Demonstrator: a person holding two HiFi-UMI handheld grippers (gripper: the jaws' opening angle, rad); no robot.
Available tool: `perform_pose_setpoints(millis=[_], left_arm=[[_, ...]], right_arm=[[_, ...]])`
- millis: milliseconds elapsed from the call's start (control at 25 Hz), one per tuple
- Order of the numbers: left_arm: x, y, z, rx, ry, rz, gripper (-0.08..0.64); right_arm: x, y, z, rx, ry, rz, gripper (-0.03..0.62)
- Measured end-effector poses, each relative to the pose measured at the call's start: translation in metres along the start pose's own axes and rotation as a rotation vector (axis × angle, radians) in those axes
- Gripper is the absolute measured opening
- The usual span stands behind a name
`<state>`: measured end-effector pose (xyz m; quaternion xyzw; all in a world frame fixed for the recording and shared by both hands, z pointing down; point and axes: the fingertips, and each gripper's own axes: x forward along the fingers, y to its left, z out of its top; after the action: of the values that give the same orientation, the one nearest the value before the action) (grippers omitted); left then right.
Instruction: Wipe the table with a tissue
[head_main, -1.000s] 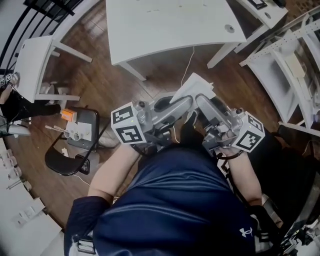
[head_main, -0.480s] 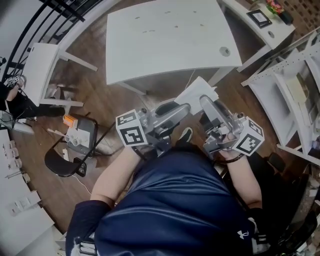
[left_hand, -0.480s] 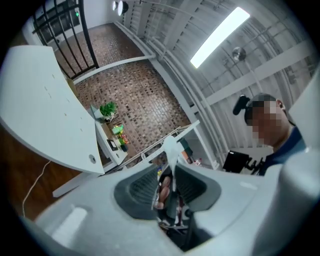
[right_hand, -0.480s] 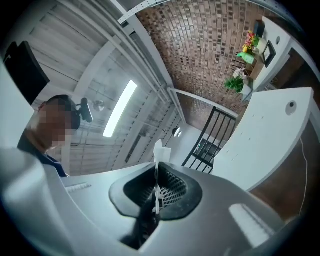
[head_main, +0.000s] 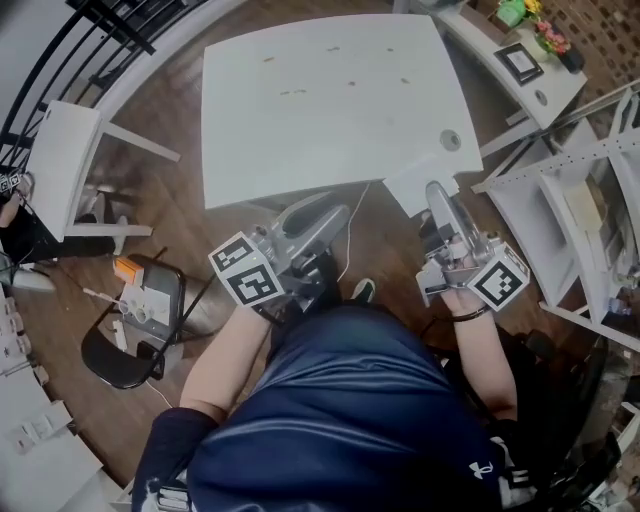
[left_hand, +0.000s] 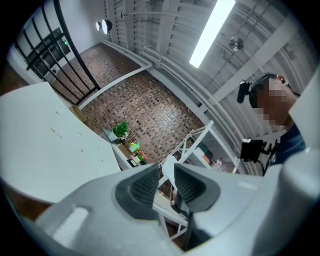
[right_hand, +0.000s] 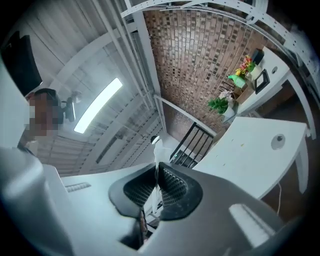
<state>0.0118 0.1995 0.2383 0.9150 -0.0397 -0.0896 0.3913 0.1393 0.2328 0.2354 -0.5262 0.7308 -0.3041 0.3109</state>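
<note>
- Head view: above the person, facing steeply down onto the white worktop.
- Gripper views: close behind their jaws, angled upward toward the brick wall.
- All three share the worktop.

L gripper jaws slightly apart.
</note>
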Motion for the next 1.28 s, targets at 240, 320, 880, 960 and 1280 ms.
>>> perform_pose_setpoints(millis=[240,320,880,960,1280], left_arm=[[0.018,0.059,0.04,0.037,0.049,-0.014,0.092],[0.024,0.075,0.049,0.054,0.077,-0.014,0.092],[0.078,0.147,0.059,0.167,0.159,0.096,0.084],[0.093,0.154,0.059,0.172,0.155,0.128,0.084],[0.149,0.176,0.052,0.184,0.158,0.25,0.084]], right_arm=[[0.044,-0.055,0.024,-0.137,-0.005,-0.246,0.015],[0.058,-0.07,0.031,-0.191,0.0,-0.293,0.015],[0.101,-0.187,0.076,-0.382,0.141,-0.478,0.015],[0.107,-0.205,0.084,-0.393,0.161,-0.457,0.015],[0.126,-0.28,0.11,-0.417,0.271,-0.397,0.015]])
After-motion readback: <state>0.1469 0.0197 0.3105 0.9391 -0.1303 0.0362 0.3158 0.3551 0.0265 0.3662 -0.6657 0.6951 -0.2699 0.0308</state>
